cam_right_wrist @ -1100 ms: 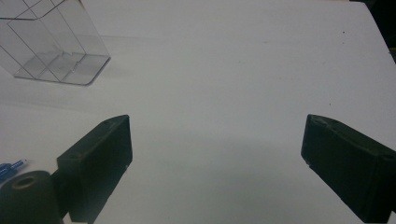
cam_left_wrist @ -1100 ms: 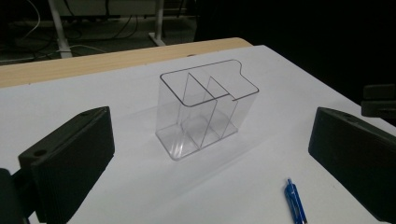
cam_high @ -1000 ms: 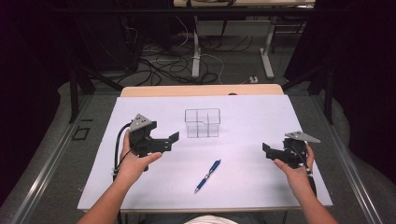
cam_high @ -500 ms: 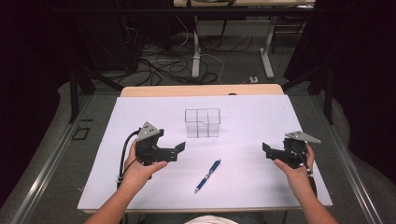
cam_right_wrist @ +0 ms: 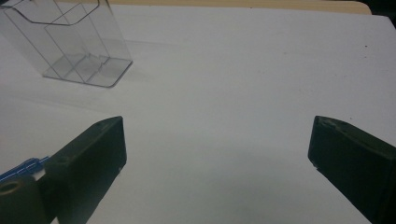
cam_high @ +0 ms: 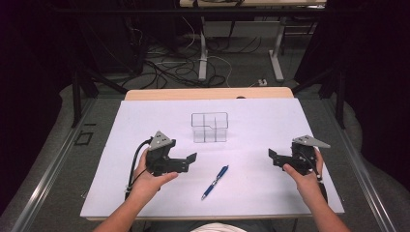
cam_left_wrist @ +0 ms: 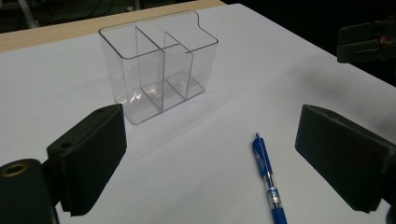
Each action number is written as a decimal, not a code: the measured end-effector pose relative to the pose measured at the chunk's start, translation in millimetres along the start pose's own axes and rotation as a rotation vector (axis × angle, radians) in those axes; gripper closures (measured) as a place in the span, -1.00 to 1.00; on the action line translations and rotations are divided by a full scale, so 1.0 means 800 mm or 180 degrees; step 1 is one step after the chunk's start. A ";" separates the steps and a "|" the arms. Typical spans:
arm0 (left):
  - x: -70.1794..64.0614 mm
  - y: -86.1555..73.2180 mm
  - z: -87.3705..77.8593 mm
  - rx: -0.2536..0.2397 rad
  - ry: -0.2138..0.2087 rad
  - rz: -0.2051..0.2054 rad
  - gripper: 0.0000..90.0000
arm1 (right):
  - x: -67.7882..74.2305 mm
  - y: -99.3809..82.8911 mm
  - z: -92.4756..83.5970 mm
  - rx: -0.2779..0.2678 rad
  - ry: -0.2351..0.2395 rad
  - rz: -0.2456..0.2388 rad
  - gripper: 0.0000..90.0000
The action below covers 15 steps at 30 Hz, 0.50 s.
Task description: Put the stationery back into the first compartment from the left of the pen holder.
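White table sheet (cam_high: pixel 145 121); on it, a clear organiser (cam_high: pixel 209 127) with 3 compartments stands upright at centre. Left gripper (cam_high: pixel 189 159), jaws wide with nothing between them and just closing slightly, hovers near the blue pen (cam_high: pixel 215 182), which lies on the sheet in front of the organiser. Right gripper (cam_high: pixel 272 155), jaws wide and just opening, holds nothing, well apart from the pen.

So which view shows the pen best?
The left gripper view: the pen lies close, its clip and grip clear. The high view shows it whole but small; the right gripper view catches a blue sliver.
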State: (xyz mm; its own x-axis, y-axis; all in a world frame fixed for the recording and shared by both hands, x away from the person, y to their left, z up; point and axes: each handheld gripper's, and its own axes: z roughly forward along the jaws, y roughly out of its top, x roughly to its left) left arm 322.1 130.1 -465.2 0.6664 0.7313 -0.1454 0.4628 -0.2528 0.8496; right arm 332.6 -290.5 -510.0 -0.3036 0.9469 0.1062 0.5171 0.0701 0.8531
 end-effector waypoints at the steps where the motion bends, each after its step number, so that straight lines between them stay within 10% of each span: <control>1: -0.001 -0.001 0.001 0.0011 0.0004 -0.0007 -0.78 | 0.001 0.000 0.000 0.0007 0.0013 -0.0007 -0.95; 15: -0.019 -0.008 0.015 0.0250 -0.0096 0.0002 -0.61 | 0.005 -0.001 0.001 0.0078 0.0048 -0.0156 -1.00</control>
State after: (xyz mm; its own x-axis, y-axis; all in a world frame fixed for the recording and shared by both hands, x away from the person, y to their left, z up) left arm 316.5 113.0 -474.4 0.6833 0.7121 -0.1611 0.5061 -0.3029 0.8076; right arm 331.5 -286.7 -510.3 -0.3409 0.9373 0.0725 0.5207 0.1240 0.8447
